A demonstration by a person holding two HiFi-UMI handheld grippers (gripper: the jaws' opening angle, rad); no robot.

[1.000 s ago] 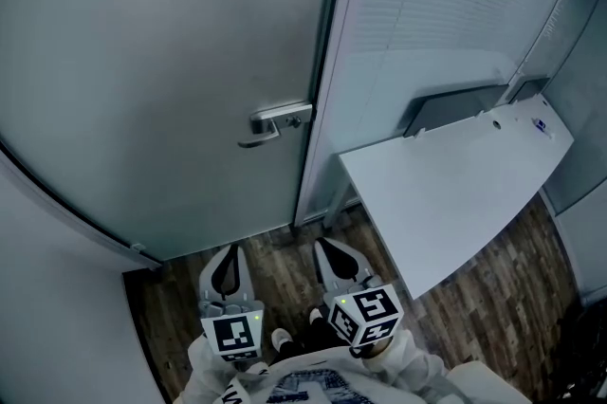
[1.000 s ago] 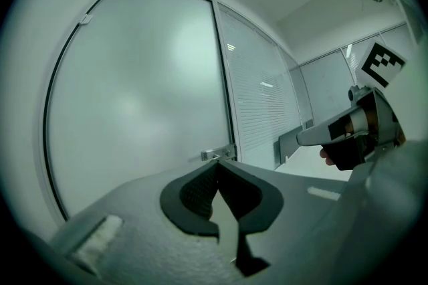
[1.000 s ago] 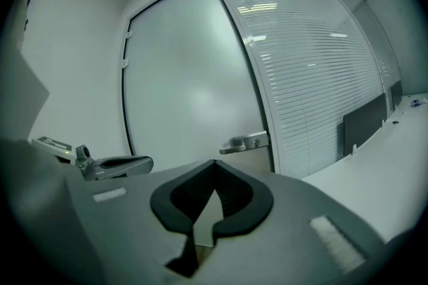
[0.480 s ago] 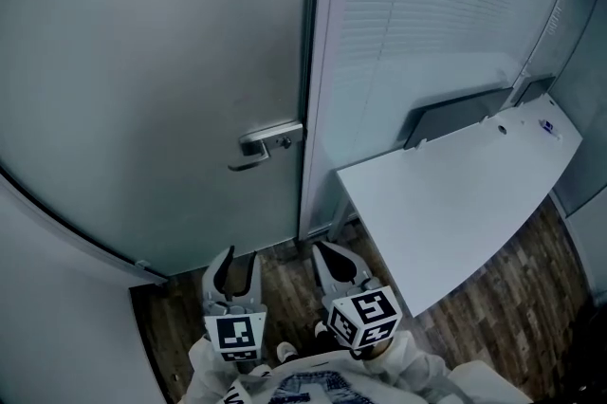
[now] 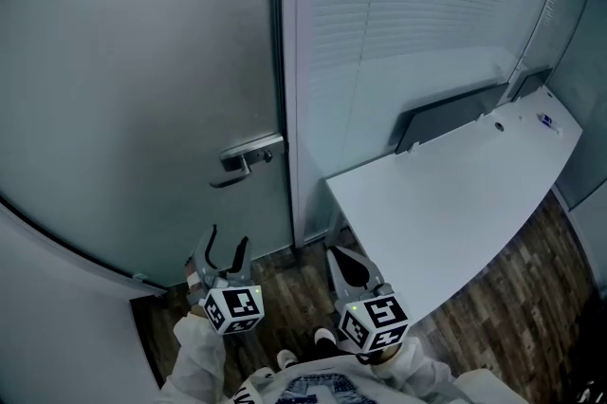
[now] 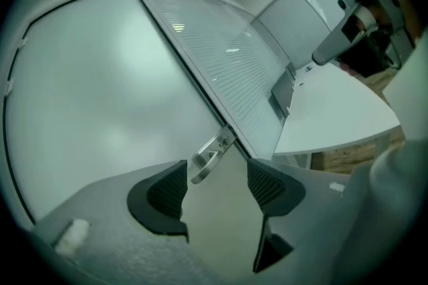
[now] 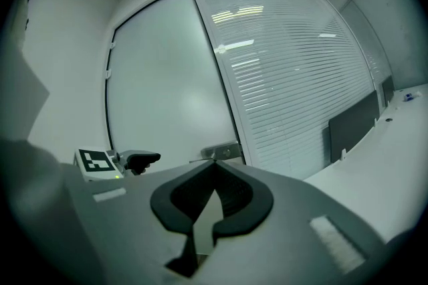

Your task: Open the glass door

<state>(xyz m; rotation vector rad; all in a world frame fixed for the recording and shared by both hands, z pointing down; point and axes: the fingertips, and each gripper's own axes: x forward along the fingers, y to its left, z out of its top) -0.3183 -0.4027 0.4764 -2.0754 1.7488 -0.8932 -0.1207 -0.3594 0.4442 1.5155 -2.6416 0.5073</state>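
Note:
The frosted glass door stands closed, with a metal lever handle at its right edge. My left gripper hangs low in front of the door, below and short of the handle, apart from it. Its jaws have just been opening and now stand open with nothing between them. In the left gripper view the handle shows beyond the gap of that gripper. My right gripper is shut and empty, to the right of the left one, near the door frame. Its own view shows the handle just above the closed tips of the gripper.
A glazed partition with blinds runs right of the door frame post. A white desk with a dark back panel juts out at the right, close to my right gripper. Wood floor lies below; a white wall at left.
The left gripper's jaws went from shut to open, and it rolled and shifted left, closer to the door. The right gripper moved along with it. The handle slid left in the head view.

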